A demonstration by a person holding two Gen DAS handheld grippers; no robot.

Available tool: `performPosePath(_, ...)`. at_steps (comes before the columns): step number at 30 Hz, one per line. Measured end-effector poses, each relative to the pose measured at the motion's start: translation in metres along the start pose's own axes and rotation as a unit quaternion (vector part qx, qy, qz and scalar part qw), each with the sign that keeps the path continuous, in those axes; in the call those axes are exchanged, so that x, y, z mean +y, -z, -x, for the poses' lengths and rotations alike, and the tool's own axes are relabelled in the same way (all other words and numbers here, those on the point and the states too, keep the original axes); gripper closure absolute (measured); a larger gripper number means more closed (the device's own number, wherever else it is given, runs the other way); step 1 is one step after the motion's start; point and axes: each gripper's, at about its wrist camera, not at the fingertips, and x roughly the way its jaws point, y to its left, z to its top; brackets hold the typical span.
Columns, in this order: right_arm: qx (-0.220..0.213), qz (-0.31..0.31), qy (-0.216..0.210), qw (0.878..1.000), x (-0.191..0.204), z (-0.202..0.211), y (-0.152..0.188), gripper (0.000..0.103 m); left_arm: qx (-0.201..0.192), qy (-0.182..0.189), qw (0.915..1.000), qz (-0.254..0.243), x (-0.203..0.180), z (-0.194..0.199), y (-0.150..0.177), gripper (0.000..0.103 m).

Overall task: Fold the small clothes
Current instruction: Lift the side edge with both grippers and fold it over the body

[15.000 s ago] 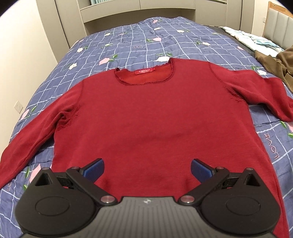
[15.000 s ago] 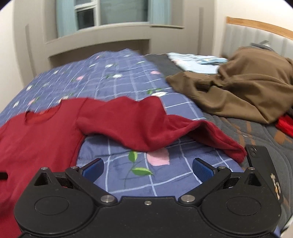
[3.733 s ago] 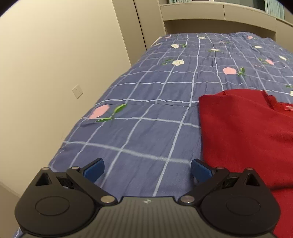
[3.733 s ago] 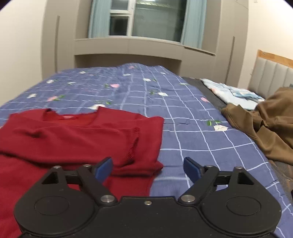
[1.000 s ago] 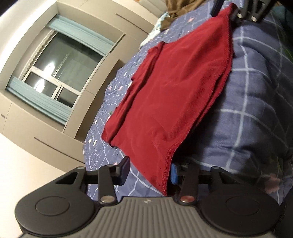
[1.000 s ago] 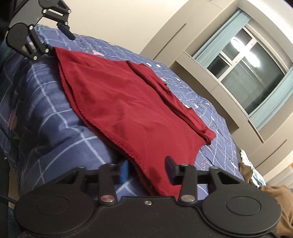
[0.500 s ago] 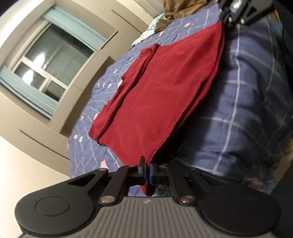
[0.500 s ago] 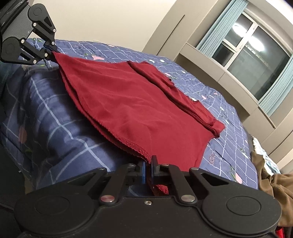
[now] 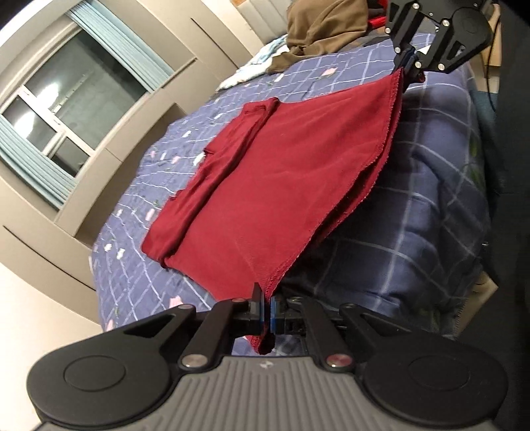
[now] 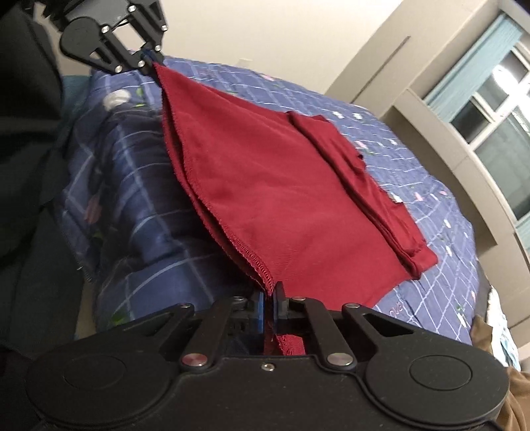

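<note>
Bedspread (image 9: 427, 205) bears one sweater (image 9: 281, 185) (two claws (image 9: 266, 313) (image 10: 269, 311) pinching hem).

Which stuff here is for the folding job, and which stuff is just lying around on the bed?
For the job:
- red sweater, sleeves already folded in
- left gripper, shut on one hem corner
- right gripper, shut on the other hem corner

Just lying about:
- brown garment
- light blue patterned cloth
- blue checked bedspread underneath

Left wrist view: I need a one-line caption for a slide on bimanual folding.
Left gripper and right gripper each pinch a hem corner of the red sweater on the blue quilt.
</note>
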Motion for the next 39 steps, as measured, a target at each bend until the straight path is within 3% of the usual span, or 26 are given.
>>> performPosePath(10,0.023,0.015,-0.062,0.998,0.008,0.035,-0.003,0.099,0.007,0.055,0.9984,0.006,0.002,0.033,0.005,0.102)
performPosePath(17,-0.006,0.027,-0.027,0.999,-0.03,0.041,-0.023,0.099,-0.017,0.029,0.9986,0.042,0.039,0.026,-0.018,0.101)
performPosePath(22,-0.03,0.027,0.013,0.999,-0.084,0.028,-0.042,0.098,-0.04,-0.027,0.9986,0.023,0.082,0.009,-0.046,0.101)
performPosePath(30,-0.047,0.019,0.06,0.997,-0.186,-0.03,-0.079,0.098,-0.043,-0.084,0.9948,0.037,0.164,-0.056,-0.096,0.101)
performPosePath(39,0.004,0.025,0.075,0.997,-0.265,-0.143,-0.105,0.098,0.024,-0.069,0.9943,0.078,0.233,-0.182,-0.131,0.101)
